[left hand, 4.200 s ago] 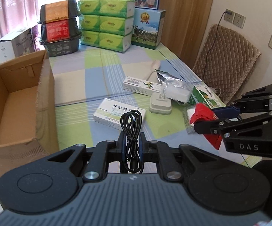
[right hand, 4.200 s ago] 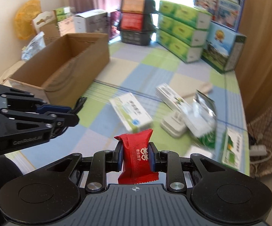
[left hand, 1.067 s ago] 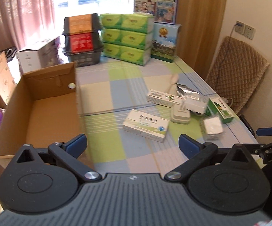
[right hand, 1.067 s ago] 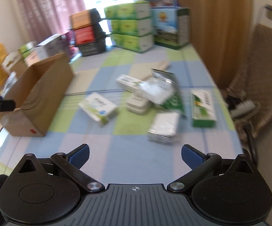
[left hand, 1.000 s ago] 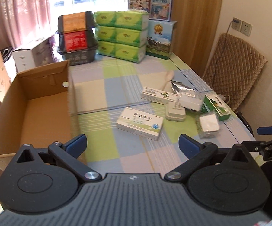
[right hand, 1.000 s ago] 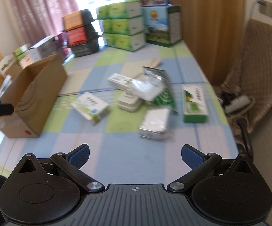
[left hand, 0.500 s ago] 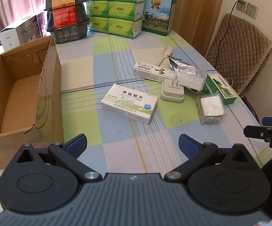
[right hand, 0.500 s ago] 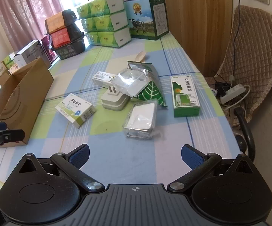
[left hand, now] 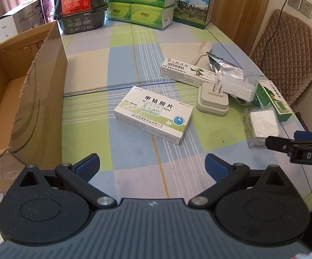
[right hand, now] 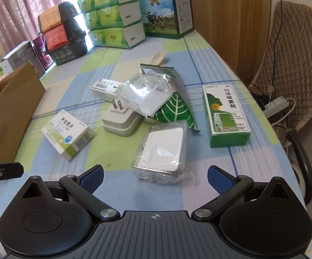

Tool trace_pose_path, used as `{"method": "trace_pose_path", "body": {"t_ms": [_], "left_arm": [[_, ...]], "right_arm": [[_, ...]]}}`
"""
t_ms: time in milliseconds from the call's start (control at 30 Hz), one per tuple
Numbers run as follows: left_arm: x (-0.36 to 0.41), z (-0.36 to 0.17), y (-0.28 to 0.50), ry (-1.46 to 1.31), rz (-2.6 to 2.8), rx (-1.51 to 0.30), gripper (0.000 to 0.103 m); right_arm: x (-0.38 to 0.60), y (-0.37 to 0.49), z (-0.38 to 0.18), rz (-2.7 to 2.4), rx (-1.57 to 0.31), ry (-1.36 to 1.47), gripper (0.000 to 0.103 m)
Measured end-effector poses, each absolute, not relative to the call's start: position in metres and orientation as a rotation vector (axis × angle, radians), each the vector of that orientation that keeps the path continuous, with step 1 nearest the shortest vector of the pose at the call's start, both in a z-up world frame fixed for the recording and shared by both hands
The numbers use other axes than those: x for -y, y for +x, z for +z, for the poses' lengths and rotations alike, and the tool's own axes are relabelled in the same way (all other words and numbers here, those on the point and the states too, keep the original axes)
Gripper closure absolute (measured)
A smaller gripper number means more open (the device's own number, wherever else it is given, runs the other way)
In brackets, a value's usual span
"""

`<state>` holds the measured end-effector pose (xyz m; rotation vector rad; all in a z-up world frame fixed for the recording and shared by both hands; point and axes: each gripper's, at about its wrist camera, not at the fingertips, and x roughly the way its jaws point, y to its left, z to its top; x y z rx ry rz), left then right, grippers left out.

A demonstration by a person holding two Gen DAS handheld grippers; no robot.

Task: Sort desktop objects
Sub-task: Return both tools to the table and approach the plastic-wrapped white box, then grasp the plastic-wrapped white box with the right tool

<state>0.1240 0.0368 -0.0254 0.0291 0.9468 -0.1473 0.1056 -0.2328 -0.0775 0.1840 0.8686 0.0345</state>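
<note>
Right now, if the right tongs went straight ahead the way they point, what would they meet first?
Most likely the clear plastic packet with the white pad, lying on the tablecloth right ahead of the open right tongs. Depth is uncertain; the leaf-print foil pouch lies behind it.

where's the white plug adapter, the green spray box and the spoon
white plug adapter (right hand: pixel 121 123), right wrist view, on its top face below the prongs
green spray box (right hand: pixel 226 113), right wrist view, middle of the printed top face
spoon (left hand: pixel 205 47), left wrist view, on the bowl

Quilted chair (right hand: pixel 302 49) (pink curtains (right hand: pixel 15 6))
</note>
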Motion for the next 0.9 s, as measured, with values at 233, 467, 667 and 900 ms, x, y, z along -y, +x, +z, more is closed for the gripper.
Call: {"method": "trace_pose_path", "body": {"t_ms": [233, 467, 667, 900], "left_arm": [[-0.034, -0.042, 0.143, -0.005, -0.129, -0.955, 0.001], [-0.034, -0.054, 0.157, -0.050, -0.115, -0.961, 0.001], [-0.033, -0.060, 0.166, -0.052, -0.115, -0.965, 0.001], [-0.036, -0.067, 0.163, -0.016, -0.111, -0.971, 0.001]], "right_arm": [[0.230, 0.127, -0.096, 0.029, -0.882, 0.186, 0.012], [0.225, 0.139, -0.106, 0.014, -0.893, 0.155, 0.033], [0.225, 0.138, -0.108, 0.024, -0.898, 0.139, 0.045], [0.211, 0.126, -0.105, 0.114, -0.909, 0.099, 0.046]]}}
